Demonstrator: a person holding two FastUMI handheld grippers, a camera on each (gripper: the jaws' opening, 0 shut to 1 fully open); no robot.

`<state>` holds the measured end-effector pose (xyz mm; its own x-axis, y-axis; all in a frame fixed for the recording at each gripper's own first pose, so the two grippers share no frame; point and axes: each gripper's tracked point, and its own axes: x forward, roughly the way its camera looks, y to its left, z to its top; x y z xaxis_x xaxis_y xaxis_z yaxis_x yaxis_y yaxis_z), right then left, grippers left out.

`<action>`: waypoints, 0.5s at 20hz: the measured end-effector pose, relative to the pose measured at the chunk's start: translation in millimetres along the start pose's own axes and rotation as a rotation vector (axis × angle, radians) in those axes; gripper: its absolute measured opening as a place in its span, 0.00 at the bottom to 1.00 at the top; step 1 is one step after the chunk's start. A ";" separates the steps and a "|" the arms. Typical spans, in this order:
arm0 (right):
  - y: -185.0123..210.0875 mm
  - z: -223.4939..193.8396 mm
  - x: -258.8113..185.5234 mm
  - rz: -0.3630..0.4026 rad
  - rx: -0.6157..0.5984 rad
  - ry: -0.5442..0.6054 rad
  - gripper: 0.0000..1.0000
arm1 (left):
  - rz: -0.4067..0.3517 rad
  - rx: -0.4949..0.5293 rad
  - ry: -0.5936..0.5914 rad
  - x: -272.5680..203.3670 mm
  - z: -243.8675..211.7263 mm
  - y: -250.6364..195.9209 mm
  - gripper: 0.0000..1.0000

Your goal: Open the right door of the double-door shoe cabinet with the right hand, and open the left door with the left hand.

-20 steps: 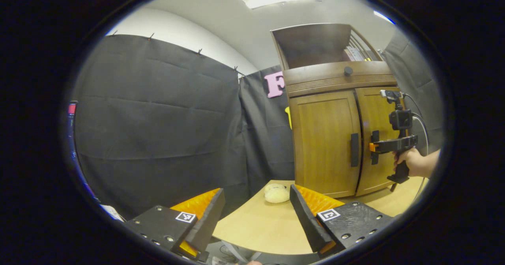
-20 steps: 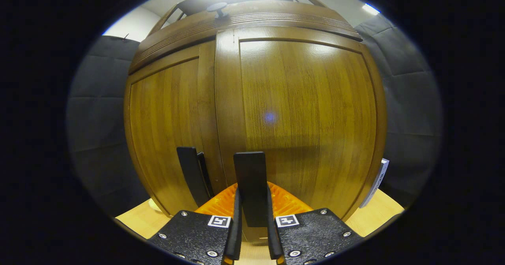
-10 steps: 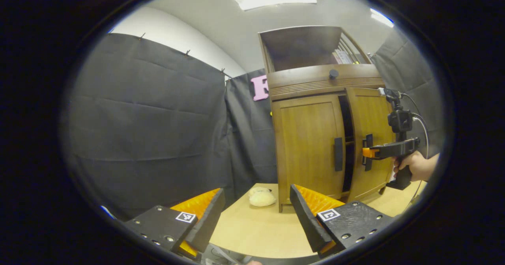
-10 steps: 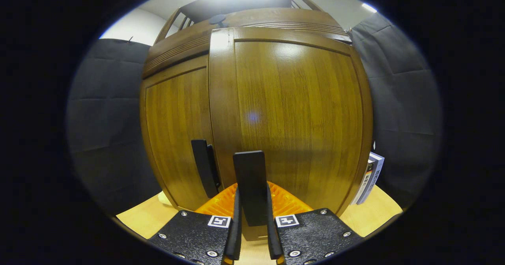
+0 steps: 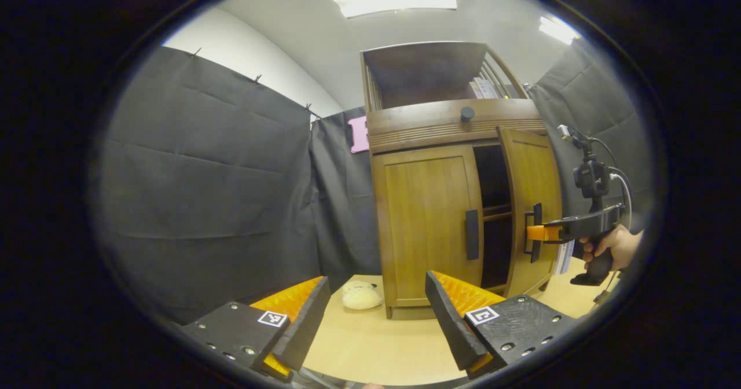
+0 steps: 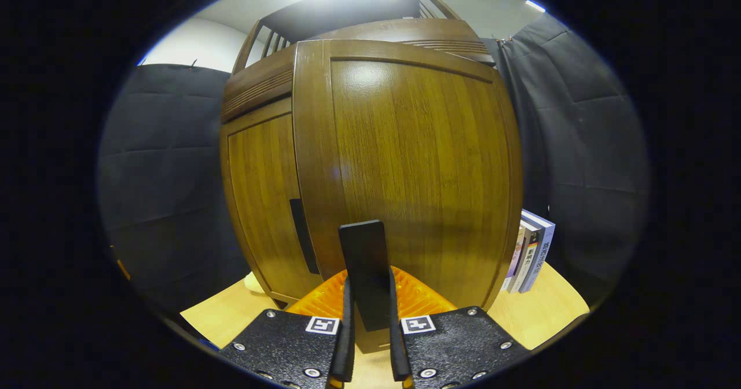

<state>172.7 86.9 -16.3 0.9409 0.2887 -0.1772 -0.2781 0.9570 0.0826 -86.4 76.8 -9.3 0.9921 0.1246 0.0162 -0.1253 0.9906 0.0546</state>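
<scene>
The right gripper (image 6: 367, 342) pinches the right door (image 6: 405, 169) by its rigid black handle (image 6: 363, 273) — partly swung out; the left gripper (image 5: 376, 325), spread wide, waits near the closed left door (image 5: 431, 227) — its handle (image 5: 472, 234) looks the firm hold.

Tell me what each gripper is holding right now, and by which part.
The right gripper is clamped on the black handle of the cabinet's right door, which stands partly open. The left gripper is open and holds nothing, short of the left door.
</scene>
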 end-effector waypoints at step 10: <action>-31.5 -6.1 -48.7 -0.016 0.009 0.003 0.25 | -0.099 -0.002 -0.013 -4.6 0.9 -8.8 0.95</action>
<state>134.5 42.9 -16.2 0.9445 0.2737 -0.1816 -0.2615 0.9611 0.0887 -89.8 67.5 -9.0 0.9994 0.0253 0.0242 -0.0266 0.9981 0.0548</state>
